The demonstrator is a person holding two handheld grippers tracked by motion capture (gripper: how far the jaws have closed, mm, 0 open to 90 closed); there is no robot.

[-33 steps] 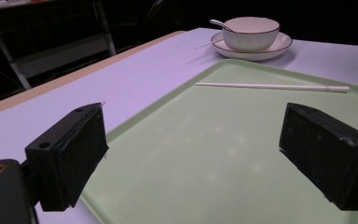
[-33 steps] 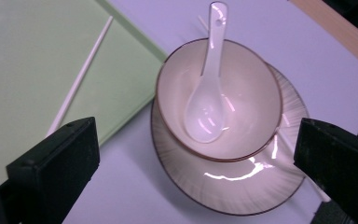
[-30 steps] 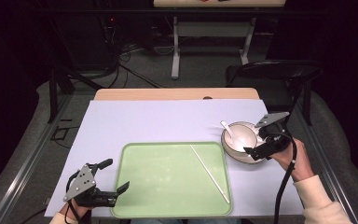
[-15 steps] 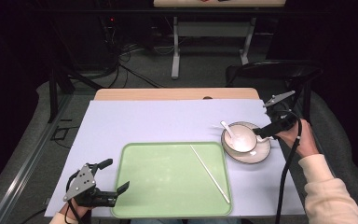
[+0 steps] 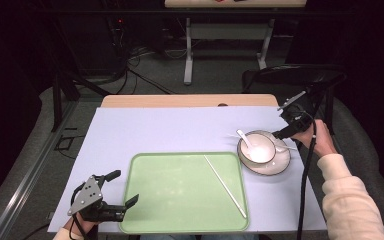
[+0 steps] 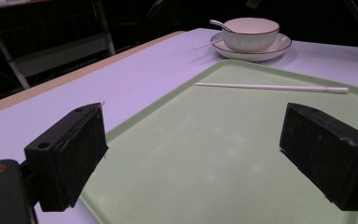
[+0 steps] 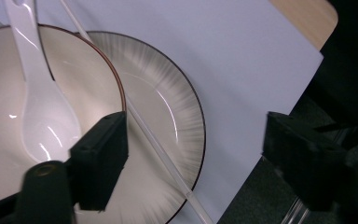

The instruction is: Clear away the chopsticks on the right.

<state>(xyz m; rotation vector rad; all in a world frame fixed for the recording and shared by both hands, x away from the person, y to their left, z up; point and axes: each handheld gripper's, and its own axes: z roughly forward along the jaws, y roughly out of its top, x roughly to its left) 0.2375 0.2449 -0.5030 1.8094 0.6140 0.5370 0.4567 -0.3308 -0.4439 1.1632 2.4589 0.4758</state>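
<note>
A white chopstick (image 5: 225,186) lies slantwise on the green tray (image 5: 180,200). To the tray's right, a white bowl (image 5: 256,148) stands on a ribbed plate (image 5: 275,162), with a white spoon (image 5: 244,137) in the bowl. A second chopstick (image 7: 158,154) rests across the plate beside the bowl. My right gripper (image 5: 286,131) hovers open over the plate's right rim; in the right gripper view its jaws straddle that chopstick (image 7: 196,154) without touching it. My left gripper (image 5: 122,187) stands open and empty at the tray's front left corner (image 6: 191,158).
A pale lilac sheet (image 5: 180,130) covers the table, with a wooden strip (image 5: 185,101) along the far edge. The sheet's right edge (image 7: 261,107) lies close beside the plate. A dark chair (image 5: 290,77) and a table frame (image 5: 225,35) stand beyond.
My right gripper has moved from above the bowl toward the back right, to the plate's outer rim. The left gripper has not moved.
</note>
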